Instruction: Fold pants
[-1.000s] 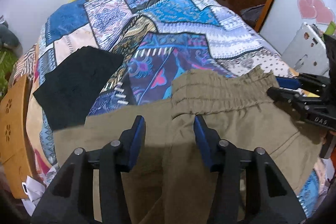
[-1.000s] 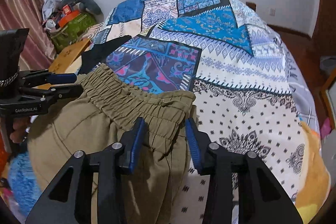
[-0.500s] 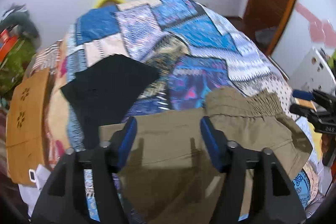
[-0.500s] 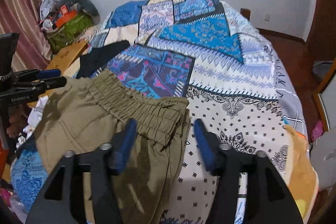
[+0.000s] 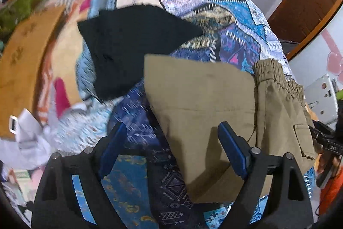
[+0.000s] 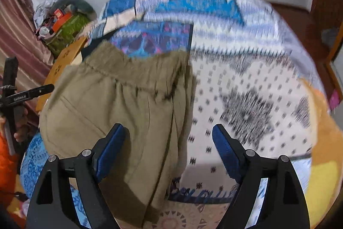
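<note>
The olive-khaki pants (image 5: 205, 104) lie folded on the patterned bedspread, waistband (image 5: 276, 76) to the right; they also show in the right wrist view (image 6: 120, 104), lower left. My left gripper (image 5: 171, 149) is open and empty, held above the pants' left edge, not touching. My right gripper (image 6: 169, 151) is open and empty above the pants' right edge near the waistband side. The right gripper's tip shows at the left wrist view's right edge (image 5: 325, 138); the left gripper's tip shows at the right wrist view's left edge (image 6: 30, 93).
A black garment (image 5: 128, 44) lies on the bed (image 6: 246, 83) just left of and behind the pants. A wooden board (image 5: 23, 57) stands at the bed's left side, with clutter (image 6: 64, 20) behind it. A white device (image 5: 321, 98) is at the right.
Both grippers let go of the pants, opened wide and pulled back and up. The pants now lie flat on the bed. The left camera swung left.
</note>
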Available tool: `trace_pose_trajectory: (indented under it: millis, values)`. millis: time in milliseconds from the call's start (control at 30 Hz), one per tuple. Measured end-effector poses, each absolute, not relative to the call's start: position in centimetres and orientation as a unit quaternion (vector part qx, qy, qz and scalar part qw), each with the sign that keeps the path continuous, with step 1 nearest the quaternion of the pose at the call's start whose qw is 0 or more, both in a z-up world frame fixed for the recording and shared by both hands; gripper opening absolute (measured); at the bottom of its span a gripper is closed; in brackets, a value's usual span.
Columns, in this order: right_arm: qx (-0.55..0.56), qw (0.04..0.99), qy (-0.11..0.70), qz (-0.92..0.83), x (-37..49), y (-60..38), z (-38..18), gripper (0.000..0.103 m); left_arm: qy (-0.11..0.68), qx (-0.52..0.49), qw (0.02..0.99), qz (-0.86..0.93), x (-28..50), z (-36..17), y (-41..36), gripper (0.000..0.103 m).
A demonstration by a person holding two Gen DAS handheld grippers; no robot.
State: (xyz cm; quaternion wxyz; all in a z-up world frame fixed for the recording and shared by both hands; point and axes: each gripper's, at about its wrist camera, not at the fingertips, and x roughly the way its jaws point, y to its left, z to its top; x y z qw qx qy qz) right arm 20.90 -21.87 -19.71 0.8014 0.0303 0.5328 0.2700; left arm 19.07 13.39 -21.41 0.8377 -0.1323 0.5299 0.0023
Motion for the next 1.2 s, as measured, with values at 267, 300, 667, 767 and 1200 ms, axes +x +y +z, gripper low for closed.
trace_pose_trajectory:
  millis: [267,300,667,767,1200]
  values:
    - [0.077,0.778,0.550,0.292,22.5,-21.6,-21.3,0.082,0.547,-0.170,0.818,-0.049,21.1,-23.0,11.8,0.085]
    - [0.077,0.778,0.549,0.295,22.6,-21.5,-21.4,0.081,0.547,-0.170,0.818,-0.053,21.3,-23.0,11.4,0.083]
    - [0.102,0.772,0.554,0.293,23.6,-21.3,-20.7,0.027,0.519,-0.082,0.850,-0.029,21.9,-20.5,9.0,0.009]
    - [0.087,0.787,0.536,0.292,23.3,-21.2,-19.6,0.015,0.504,-0.080,0.860,-0.019,21.8,-19.2,9.3,0.007]
    - [0.051,0.841,0.421,0.336,25.5,-15.5,-10.2,0.007,0.373,-0.028,0.927,0.021,22.7,-8.4,11.9,0.005]
